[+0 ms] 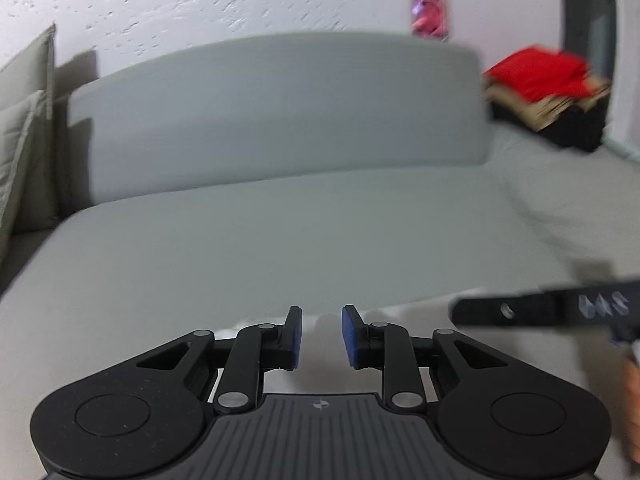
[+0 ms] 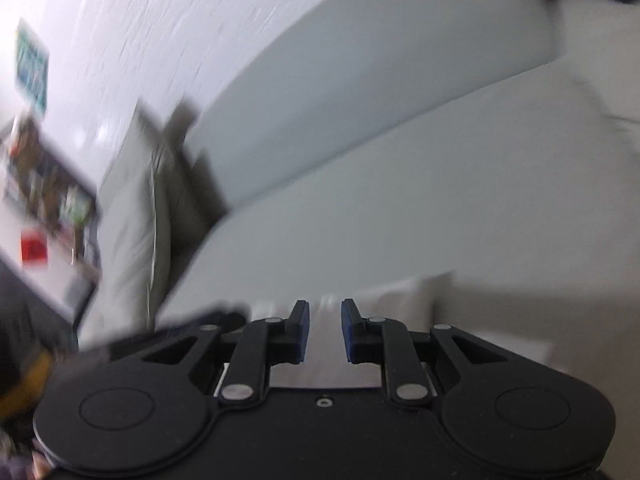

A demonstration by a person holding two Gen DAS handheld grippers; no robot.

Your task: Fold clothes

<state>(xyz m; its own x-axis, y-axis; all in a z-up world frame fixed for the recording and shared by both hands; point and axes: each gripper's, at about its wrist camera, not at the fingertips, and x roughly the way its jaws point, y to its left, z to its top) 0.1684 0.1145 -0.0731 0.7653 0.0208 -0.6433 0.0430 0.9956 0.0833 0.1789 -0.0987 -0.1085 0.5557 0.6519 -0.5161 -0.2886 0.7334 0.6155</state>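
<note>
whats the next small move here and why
Probably lower both grippers to the white cloth and pinch its near edge. The left gripper and right gripper each show a narrow gap with nothing pinched between the pads. The cloth lies on the bed just past the fingertips. Blur makes its exact edge hard to place.
</note>
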